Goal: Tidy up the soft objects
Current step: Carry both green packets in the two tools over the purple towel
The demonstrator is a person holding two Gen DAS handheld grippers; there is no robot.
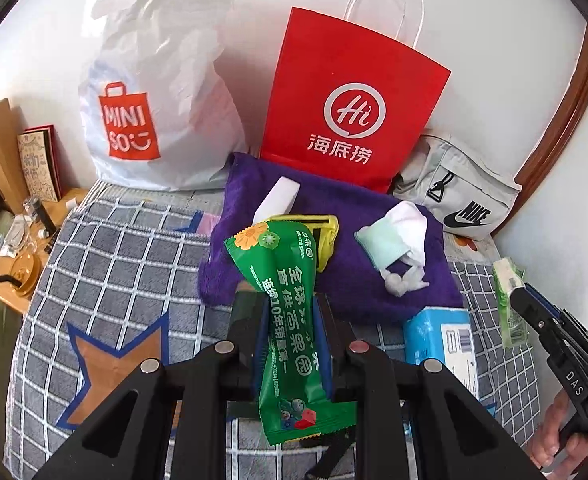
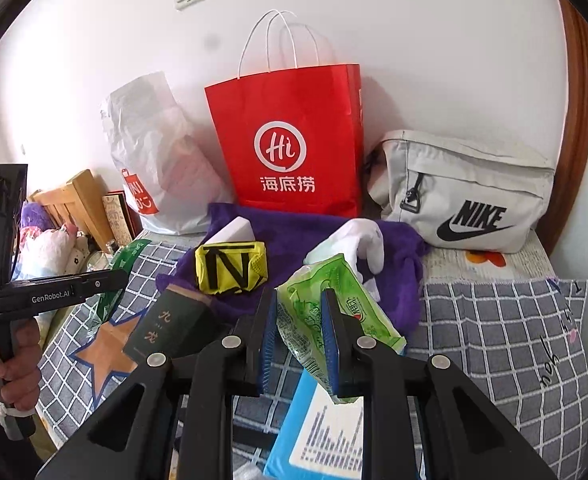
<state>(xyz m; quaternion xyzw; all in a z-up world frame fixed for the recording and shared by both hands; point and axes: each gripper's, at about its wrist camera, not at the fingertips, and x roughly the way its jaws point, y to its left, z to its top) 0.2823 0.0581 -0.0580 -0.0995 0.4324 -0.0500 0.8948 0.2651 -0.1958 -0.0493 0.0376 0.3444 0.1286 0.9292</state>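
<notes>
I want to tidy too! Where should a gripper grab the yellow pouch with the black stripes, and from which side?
Probably best from above, pinching across the narrow middle of the yellow pouch. It lies flat on the purple towel, soft and puffy, so its sides should squash between the fingers. A white block sits close behind it, so coming from the front edge looks clearer.
</notes>
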